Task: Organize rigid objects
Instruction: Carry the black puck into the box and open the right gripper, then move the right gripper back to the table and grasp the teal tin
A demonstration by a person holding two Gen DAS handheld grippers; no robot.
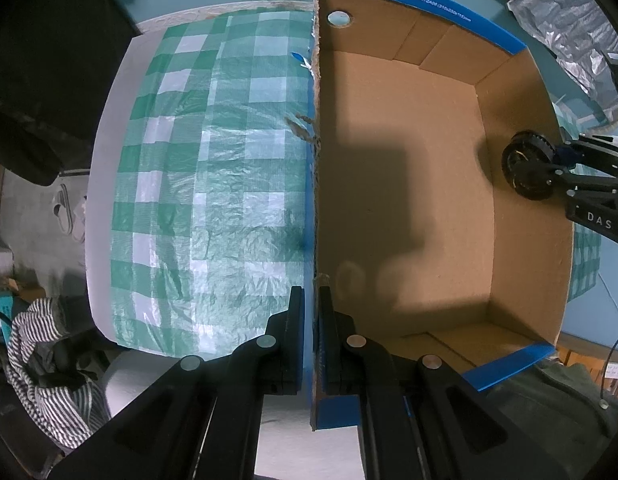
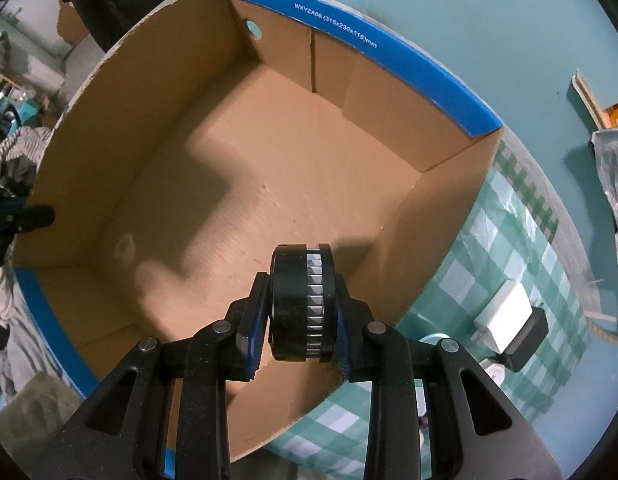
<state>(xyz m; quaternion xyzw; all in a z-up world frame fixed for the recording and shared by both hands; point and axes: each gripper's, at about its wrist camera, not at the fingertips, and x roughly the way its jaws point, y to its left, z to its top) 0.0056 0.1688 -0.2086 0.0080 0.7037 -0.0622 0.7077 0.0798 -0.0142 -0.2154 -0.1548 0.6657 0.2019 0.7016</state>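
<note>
Left gripper (image 1: 311, 320) clamps the left wall of the cardboard box (image 1: 409, 200), one finger outside, one inside, pinching the raw torn edge. Right gripper (image 2: 301, 312) is closed on a black wheel (image 2: 301, 304) with a silver ribbed band round its rim, held on edge between the blue pads. From the left wrist view the wheel (image 1: 529, 164) sits just over the box's right wall, right gripper (image 1: 557, 164) reaching in from that side.

Box is open-topped, brown inside, blue outside with white printed lettering on the far rim (image 2: 337, 28). Round hole (image 1: 337, 18) in the far wall near the left corner. Nothing lying on the box floor, only shadows.

Box stands on a green and white checked tablecloth (image 1: 213, 184) over a round table. On the cloth right of the box: a white charger (image 2: 503, 316) touching a black adapter (image 2: 529, 340). Silver foil bag (image 1: 577, 40) lies off to the far right. Striped cloth (image 1: 45, 360) bunched below the table edge on the left. Teal wall behind.
</note>
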